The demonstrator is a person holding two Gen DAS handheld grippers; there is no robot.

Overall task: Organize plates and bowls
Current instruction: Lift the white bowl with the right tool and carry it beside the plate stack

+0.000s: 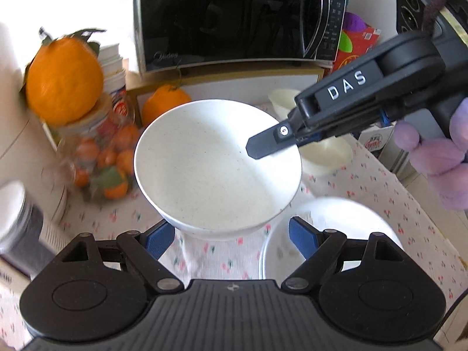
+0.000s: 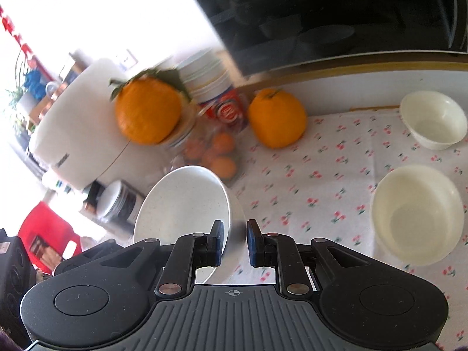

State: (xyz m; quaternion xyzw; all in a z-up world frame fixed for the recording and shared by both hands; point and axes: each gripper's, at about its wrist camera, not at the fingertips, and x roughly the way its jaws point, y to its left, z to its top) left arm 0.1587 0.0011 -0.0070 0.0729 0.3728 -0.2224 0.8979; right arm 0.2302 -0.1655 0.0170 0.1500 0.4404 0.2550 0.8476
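Plate [image 1: 330, 251] under the lifted white bowl [image 1: 216, 169] appears only from the left wrist; cream bowls [image 2: 416, 213] (two, on the cherry-print cloth [image 2: 307, 175]) show fully from the right. Right gripper [image 2: 233, 242] pinches the bowl's rim, left gripper [image 1: 231, 237] gapes below it, and the bowl's far side is cut off in the right view.

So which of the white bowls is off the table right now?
The speckled white bowl, pinched by its rim in the right gripper and tilted. The two cream bowls sit upright on the cherry-print cloth.

Jar of oranges [image 1: 99, 158] motion-blurred; plate [image 1: 336, 234] partly hidden behind left hand-held gripper [image 1: 231, 239].
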